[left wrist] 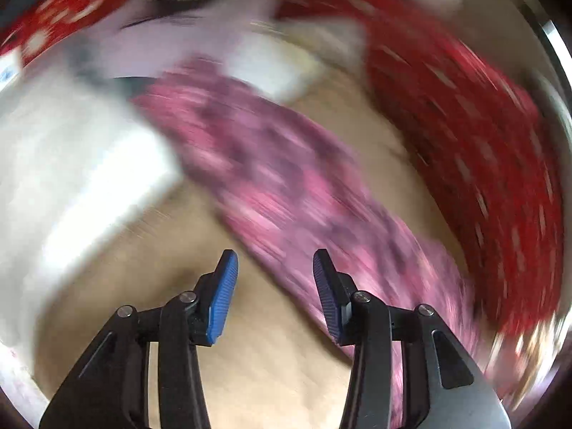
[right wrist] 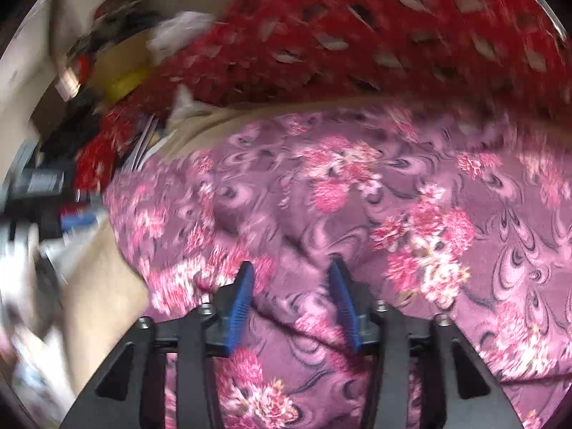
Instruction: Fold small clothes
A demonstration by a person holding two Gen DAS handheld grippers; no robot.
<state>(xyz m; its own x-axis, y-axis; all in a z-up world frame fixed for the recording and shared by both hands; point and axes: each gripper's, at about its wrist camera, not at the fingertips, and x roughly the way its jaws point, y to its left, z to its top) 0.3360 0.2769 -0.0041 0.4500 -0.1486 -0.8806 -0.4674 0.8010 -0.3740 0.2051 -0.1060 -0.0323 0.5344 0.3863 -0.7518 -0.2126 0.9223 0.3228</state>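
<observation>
A pink and purple floral garment (right wrist: 339, 200) lies spread on a beige surface (right wrist: 100, 286) and fills most of the right wrist view. My right gripper (right wrist: 291, 271) is open just above it, holding nothing. In the left wrist view the same garment (left wrist: 271, 186) shows as a blurred diagonal band. My left gripper (left wrist: 273, 261) is open and empty over its near edge, with the right fingertip (left wrist: 323, 275) over the cloth and the left one over the bare beige surface (left wrist: 271, 364).
A red cloth with white spots (right wrist: 357, 28) lies behind the garment, also in the left wrist view (left wrist: 475, 157). White fabric (left wrist: 71, 178) lies at the left. Cluttered boxes and papers (right wrist: 107, 64) sit at the far left.
</observation>
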